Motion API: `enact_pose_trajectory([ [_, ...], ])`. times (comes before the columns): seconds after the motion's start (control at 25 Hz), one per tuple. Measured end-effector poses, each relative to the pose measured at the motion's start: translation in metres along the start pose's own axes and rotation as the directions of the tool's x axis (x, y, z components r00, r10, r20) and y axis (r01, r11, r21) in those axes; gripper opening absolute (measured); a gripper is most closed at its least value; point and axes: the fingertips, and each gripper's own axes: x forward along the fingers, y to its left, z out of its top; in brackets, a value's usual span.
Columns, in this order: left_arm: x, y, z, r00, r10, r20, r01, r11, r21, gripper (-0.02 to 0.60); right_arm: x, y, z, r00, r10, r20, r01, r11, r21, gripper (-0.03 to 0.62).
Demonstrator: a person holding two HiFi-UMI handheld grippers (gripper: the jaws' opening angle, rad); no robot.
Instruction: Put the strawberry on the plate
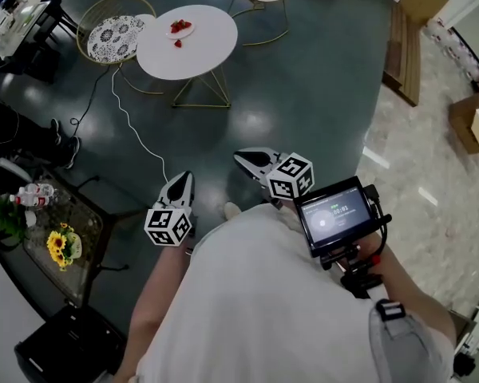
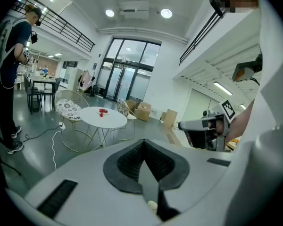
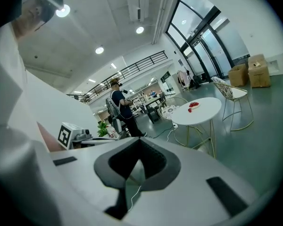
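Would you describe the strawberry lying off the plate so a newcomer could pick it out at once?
Look to the round white table beside the chair with the patterned cushion. A small plate of strawberries sits on it. The lone strawberry lies on bare tabletop just outside the plate, unlike the others.

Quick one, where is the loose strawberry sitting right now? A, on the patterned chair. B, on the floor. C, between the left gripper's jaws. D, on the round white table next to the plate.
D: the strawberry lies on the round white table, just beside the plate and not on it.
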Motion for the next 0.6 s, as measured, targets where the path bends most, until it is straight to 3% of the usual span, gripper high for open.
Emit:
enact_pose_trajectory([
  [0.28,-0.007,0.017,0.008,0.999,0.002,0.032,-0.003,0.999,0.051,0.006,0.019,0.007,0.001,1.0,-0.029,0.008,0.029,1.0,-0.003,0.006],
  [0.6,-0.017,0.014,0.013,0.997,-0.045,0.062,0.045,0.999,-0.002,0.006,0.017,0.007,-0.001,0.999,-0.054,-0.003,0.054,0.999,0.008,0.006],
])
